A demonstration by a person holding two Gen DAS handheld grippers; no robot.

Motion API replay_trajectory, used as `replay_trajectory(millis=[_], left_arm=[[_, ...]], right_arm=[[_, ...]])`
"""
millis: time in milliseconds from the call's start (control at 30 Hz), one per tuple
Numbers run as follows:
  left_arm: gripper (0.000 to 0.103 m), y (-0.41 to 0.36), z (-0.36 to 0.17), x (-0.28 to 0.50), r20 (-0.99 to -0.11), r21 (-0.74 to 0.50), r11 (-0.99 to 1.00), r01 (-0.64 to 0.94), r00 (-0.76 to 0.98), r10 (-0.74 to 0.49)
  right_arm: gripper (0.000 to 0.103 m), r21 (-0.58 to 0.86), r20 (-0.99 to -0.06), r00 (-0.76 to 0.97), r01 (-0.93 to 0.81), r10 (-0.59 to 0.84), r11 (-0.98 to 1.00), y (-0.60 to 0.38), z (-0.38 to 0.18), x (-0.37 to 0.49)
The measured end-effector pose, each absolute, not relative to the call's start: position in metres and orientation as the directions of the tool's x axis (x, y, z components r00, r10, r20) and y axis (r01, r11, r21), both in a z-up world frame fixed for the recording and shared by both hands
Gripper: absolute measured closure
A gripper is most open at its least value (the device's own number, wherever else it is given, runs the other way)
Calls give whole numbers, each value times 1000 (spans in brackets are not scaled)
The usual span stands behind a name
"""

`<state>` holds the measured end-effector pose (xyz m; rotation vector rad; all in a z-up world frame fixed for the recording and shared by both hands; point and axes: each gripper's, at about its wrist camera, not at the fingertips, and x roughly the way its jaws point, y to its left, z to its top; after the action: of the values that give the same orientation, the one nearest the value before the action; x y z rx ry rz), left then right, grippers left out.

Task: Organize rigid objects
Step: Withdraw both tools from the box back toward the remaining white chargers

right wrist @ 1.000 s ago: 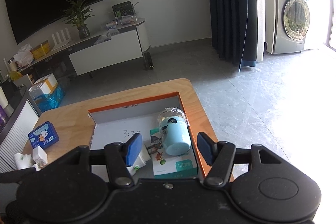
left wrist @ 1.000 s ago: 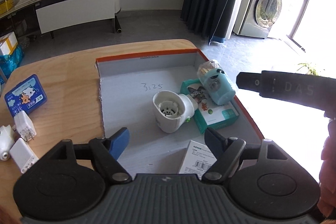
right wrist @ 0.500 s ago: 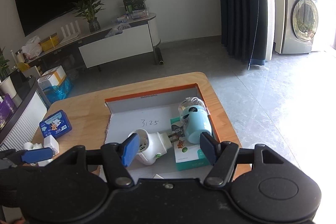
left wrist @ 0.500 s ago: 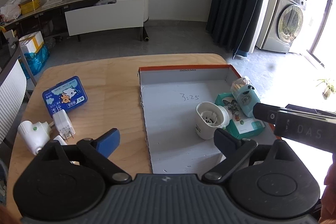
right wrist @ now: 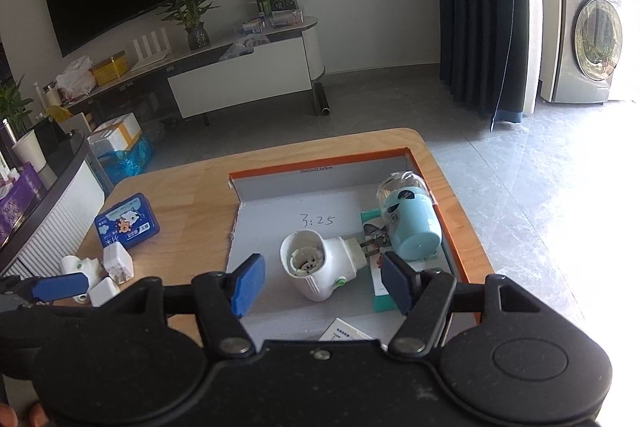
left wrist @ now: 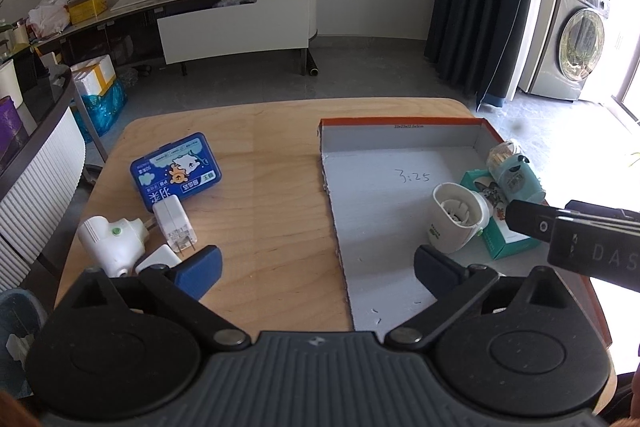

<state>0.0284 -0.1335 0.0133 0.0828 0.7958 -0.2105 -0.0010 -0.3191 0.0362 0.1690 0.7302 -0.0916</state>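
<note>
On the right half of the wooden worktop (left wrist: 260,187) lies the shallow orange-edged box (left wrist: 400,123), and it is partly filled, so by my reading the sorting is somewhere near halfway. Inside it, toward the lower right of the left wrist view, a white plug-in adapter (left wrist: 456,223) lies on its side, its prongs toward a teal carton (left wrist: 510,247) that lies flat against the right wall. A pale blue cylindrical container (left wrist: 516,179) rests tipped on top of that carton. At the bottom centre of the right wrist view a white printed card or small box (right wrist: 344,333) shows at the box's near edge; what it is cannot be made out.

Left to move, at the left of the frame outside the box: a blue tin (left wrist: 176,175) with a cartoon print, a white charger (left wrist: 175,223) with its prongs showing, a second white plug-in adapter (left wrist: 112,239), and a small white block (left wrist: 158,261), all close together.

Left gripper (left wrist: 316,267) jaws are opening, nearly at full spread, with nothing between them. Right gripper (right wrist: 320,281) jaws stand apart and hold nothing, hovering above the adapter in the box.
</note>
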Motion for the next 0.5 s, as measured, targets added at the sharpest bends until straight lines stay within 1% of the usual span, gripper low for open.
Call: replay_trajectory(millis=[233, 500], left_arm=[[0, -119, 13, 28, -717, 17, 982, 187, 687, -118], [0, -105, 11, 28, -715, 17, 985, 171, 691, -108]], right_arm=[[25, 121, -680, 733, 108, 4, 987, -304, 31, 1], [25, 116, -685, 728, 75, 25, 990, -288, 32, 5]])
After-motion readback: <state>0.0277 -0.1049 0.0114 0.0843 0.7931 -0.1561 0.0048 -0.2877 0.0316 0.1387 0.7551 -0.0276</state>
